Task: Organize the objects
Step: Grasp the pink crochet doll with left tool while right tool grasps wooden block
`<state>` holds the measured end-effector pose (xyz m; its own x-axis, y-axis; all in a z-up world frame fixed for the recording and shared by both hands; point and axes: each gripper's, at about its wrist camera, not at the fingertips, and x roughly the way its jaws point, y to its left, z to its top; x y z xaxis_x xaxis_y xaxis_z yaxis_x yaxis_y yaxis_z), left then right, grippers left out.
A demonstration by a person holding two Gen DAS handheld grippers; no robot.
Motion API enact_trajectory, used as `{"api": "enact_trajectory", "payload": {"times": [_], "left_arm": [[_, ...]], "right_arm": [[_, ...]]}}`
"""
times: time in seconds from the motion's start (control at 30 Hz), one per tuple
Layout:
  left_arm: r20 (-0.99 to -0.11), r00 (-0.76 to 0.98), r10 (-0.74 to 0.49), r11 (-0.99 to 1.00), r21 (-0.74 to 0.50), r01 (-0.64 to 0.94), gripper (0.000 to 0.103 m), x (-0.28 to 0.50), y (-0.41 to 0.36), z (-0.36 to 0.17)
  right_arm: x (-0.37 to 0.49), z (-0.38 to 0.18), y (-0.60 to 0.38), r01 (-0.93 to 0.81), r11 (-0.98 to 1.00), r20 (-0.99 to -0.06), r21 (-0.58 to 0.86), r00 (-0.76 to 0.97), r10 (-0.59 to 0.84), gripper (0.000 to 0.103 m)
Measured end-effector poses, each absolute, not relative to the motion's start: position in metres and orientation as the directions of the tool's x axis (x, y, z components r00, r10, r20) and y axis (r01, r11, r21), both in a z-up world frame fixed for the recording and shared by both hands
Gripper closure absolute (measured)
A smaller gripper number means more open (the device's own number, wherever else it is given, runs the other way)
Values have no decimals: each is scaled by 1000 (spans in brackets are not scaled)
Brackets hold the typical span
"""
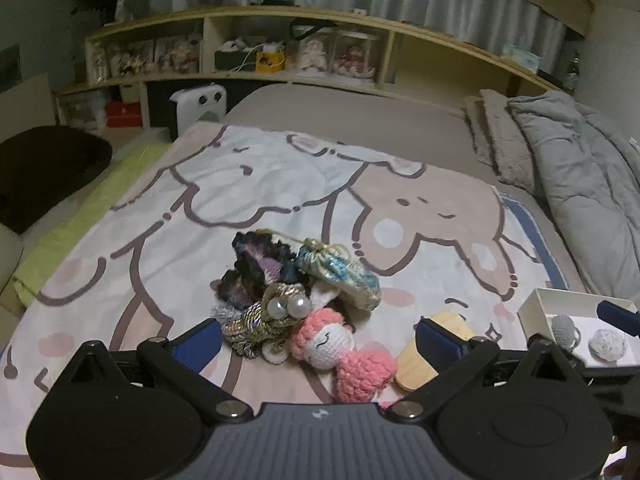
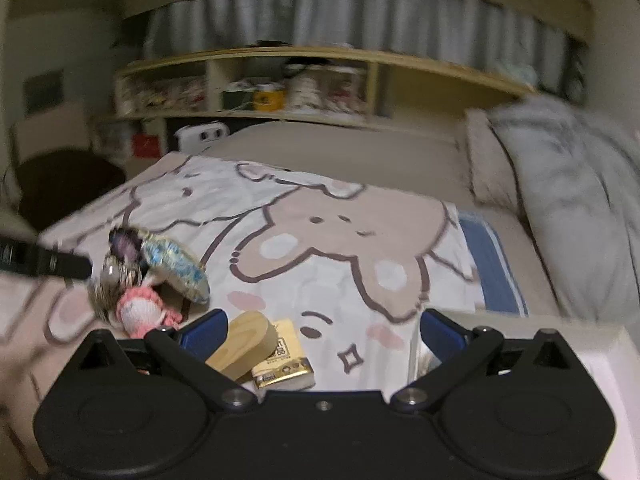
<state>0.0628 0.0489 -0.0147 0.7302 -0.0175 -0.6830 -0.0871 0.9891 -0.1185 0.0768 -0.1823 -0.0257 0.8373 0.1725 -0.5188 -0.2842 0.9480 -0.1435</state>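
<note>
Left gripper (image 1: 318,338): jaws spread wide, holding nothing. The doll (image 1: 334,350) lies on the blanket (image 1: 160,216) between its fingers, at the near edge of the yarn pile (image 1: 296,276). Right gripper (image 2: 323,334): jaws spread, empty; wood block (image 2: 246,342) beside its left finger, box (image 2: 600,360) at right.

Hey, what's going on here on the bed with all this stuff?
A person with a gripper in each hand is tidying small items on a cartoon blanket. The left gripper is open around a pile of crocheted pieces, with the pink doll nearest. The right gripper is open and empty, above a wooden block and a gold packet. A white box already holds two small knitted items.
</note>
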Motion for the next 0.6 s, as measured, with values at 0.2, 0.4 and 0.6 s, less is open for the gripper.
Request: {"api": "enact_trajectory", "payload": {"times": [0.2, 0.4, 0.6], "left_arm": [[-730, 674, -110, 948, -281, -150, 22, 78, 56, -36], [-747, 641, -179, 865, -430, -258, 38, 98, 63, -61], [-760, 616, -205, 796, -496, -347, 46, 112, 72, -88]], "right_arm": [[85, -54, -164, -401, 879, -536, -260, 817, 214, 0], [90, -78, -150, -492, 804, -558, -335, 791, 252, 0], [91, -93, -133, -583, 715, -577, -386, 757, 306, 0]]}}
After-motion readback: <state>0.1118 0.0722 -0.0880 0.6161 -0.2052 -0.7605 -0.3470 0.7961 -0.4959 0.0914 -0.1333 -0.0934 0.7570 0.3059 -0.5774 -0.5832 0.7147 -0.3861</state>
